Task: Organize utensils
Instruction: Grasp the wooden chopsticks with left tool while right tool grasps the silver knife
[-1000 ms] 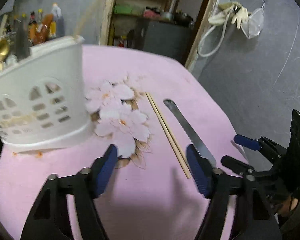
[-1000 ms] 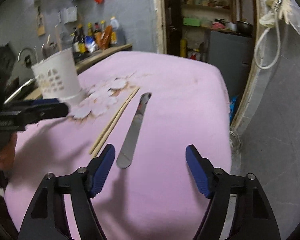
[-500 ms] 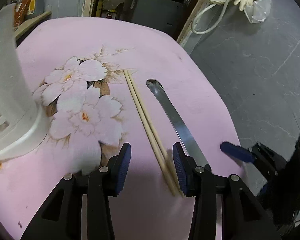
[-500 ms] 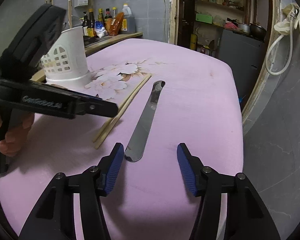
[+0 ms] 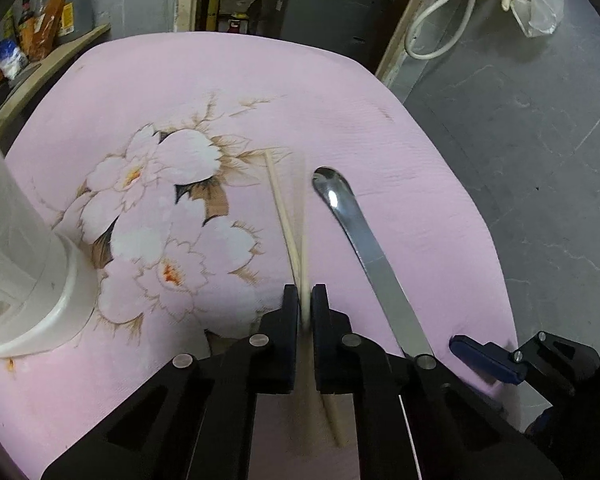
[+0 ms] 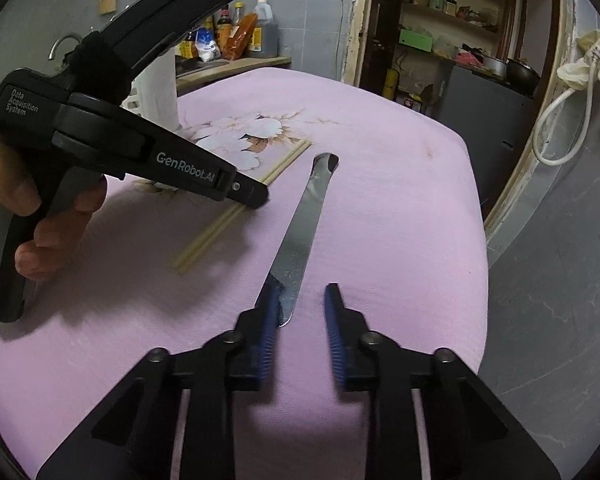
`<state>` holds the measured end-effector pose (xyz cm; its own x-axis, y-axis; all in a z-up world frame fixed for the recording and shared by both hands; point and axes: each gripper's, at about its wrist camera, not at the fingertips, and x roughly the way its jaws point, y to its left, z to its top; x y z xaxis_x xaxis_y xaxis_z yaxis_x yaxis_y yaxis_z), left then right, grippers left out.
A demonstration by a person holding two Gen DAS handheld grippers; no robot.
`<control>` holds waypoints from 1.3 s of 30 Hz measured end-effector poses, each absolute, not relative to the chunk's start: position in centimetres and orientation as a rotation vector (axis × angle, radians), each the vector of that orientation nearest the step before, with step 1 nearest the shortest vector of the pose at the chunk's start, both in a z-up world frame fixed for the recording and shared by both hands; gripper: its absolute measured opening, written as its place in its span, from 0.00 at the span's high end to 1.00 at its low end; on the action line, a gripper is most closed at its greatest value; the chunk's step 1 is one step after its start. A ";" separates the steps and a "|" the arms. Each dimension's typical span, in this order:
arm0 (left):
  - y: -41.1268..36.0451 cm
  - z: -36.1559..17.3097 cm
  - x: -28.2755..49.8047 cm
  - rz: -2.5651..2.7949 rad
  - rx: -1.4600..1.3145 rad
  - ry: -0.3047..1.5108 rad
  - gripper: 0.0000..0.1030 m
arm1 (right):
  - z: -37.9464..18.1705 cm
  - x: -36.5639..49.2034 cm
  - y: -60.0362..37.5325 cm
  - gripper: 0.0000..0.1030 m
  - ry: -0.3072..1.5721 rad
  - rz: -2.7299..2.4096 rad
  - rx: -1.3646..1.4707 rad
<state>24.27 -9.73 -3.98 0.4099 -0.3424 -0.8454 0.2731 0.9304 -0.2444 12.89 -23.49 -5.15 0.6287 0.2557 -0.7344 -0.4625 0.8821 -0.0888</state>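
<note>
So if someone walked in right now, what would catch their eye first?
Probably the left tongs, whose jaws have just been closing and are now shut on the pale chopsticks in the middle of the pink flowered cloth. Next, the shiny metal knife lying beside them, its near end between the right tongs, whose jaws have been closing but are not yet gripping it.

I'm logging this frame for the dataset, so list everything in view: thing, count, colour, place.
chopsticks: two, pale wood, on the cloth, near ends between the left gripper's pads
knife: one, steel, right of the chopsticks, its near end between the right gripper's pads
utensil holder: one, white, far left
tablecloth: one, pink with flower print
bottles: several, mixed colours, back counter
left gripper: black, just closed on the chopsticks
right gripper: blue pads, closing, gap remains
hand: one, holding the left gripper
</note>
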 end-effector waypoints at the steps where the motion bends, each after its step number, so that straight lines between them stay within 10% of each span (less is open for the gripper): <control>1: -9.4 -4.0 24.2 -0.384 -0.082 1.085 0.96 | -5.2 12.9 -23.6 0.87 0.791 0.414 -0.280; 12: -4.7 -3.7 19.7 -0.345 -0.157 1.063 0.97 | -4.7 14.1 -24.6 0.88 0.821 0.434 -0.175; 22: -1.8 -2.5 15.7 -0.336 -0.244 1.045 0.97 | -3.9 21.8 -21.1 0.69 0.899 0.475 -0.198; 39: 0.8 -1.9 14.3 -0.362 -0.248 1.041 0.97 | -5.3 21.4 -18.4 0.86 0.887 0.563 -0.282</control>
<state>14.35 0.79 -1.88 0.4542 -0.4056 -0.7932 0.1736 0.9136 -0.3677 21.40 -18.44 -5.30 0.5004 0.3454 -0.7939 -0.5720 0.8202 -0.0037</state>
